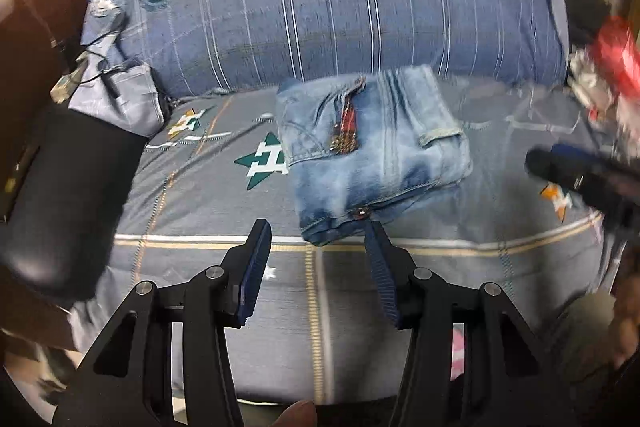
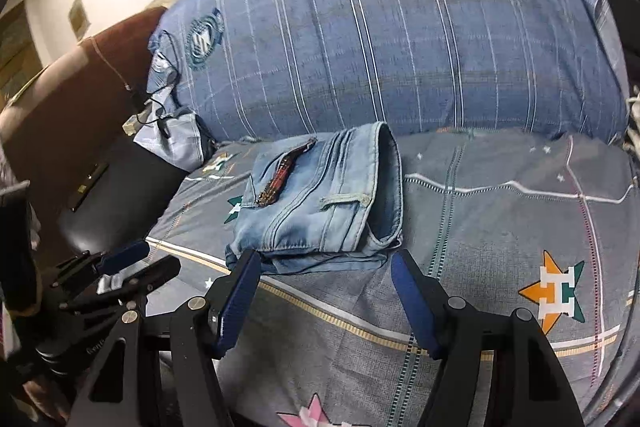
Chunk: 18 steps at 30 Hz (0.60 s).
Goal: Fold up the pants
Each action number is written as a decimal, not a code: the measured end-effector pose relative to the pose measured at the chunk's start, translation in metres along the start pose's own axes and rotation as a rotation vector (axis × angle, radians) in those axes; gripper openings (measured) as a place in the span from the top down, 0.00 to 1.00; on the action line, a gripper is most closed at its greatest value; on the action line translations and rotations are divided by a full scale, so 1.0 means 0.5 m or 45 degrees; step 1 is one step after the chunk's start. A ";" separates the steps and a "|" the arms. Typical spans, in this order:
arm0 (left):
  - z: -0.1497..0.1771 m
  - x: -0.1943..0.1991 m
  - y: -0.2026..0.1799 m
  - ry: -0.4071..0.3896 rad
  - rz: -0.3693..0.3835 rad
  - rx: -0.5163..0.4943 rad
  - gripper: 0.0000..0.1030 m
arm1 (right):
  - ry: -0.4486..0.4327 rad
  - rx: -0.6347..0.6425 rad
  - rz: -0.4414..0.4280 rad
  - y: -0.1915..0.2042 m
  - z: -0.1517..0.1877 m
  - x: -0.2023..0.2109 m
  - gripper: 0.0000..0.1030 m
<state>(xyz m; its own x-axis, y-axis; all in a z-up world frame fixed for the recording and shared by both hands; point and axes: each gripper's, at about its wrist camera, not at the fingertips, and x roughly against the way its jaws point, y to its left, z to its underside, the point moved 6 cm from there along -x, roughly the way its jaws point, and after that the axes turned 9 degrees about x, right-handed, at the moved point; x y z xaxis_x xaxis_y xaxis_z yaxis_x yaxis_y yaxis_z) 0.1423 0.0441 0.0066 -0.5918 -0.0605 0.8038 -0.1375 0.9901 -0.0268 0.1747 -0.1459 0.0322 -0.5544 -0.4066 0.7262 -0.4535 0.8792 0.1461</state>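
Observation:
Light blue jeans [image 1: 372,151] lie folded into a compact bundle on the grey patterned bedsheet [image 1: 224,267], with a red embroidered pocket trim facing up. They also show in the right wrist view [image 2: 324,203]. My left gripper [image 1: 318,227] is open and empty, just in front of the bundle's near edge. My right gripper [image 2: 324,259] is open and empty, its fingertips level with the bundle's near edge. The left gripper also shows at the lower left of the right wrist view [image 2: 138,263]. The right gripper shows blurred at the right of the left wrist view [image 1: 560,167].
A large blue striped pillow [image 2: 400,39] stands behind the jeans. A brown and black padded headboard or armrest [image 1: 60,163] is at the left, with a small cloth pouch and cables [image 2: 172,139] beside it. Blurred red and silver items [image 1: 608,67] sit at the far right.

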 end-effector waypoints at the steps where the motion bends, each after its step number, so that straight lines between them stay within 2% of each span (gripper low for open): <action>1: -0.007 -0.006 0.002 0.013 -0.003 -0.003 0.53 | 0.019 -0.006 0.002 -0.003 -0.013 -0.005 0.36; 5: -0.021 -0.054 0.007 0.077 -0.004 0.017 0.53 | 0.091 -0.006 -0.004 0.001 -0.049 -0.047 0.36; 8: -0.010 -0.095 0.004 0.132 0.007 0.030 0.53 | 0.145 0.001 -0.014 0.008 -0.048 -0.084 0.36; 12: 0.003 -0.125 -0.012 0.150 -0.049 -0.043 0.53 | 0.203 0.061 0.001 0.008 -0.033 -0.127 0.36; 18: 0.005 -0.131 -0.018 0.158 -0.058 -0.057 0.53 | 0.276 0.062 -0.060 -0.011 -0.021 -0.171 0.36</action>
<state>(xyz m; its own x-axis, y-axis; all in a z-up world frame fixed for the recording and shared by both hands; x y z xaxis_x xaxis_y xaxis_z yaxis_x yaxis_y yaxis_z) 0.1800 0.0389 -0.0472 -0.4828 -0.0925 0.8708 -0.1252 0.9915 0.0359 0.2321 -0.1133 -0.0237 -0.3712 -0.3794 0.8475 -0.5116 0.8453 0.1543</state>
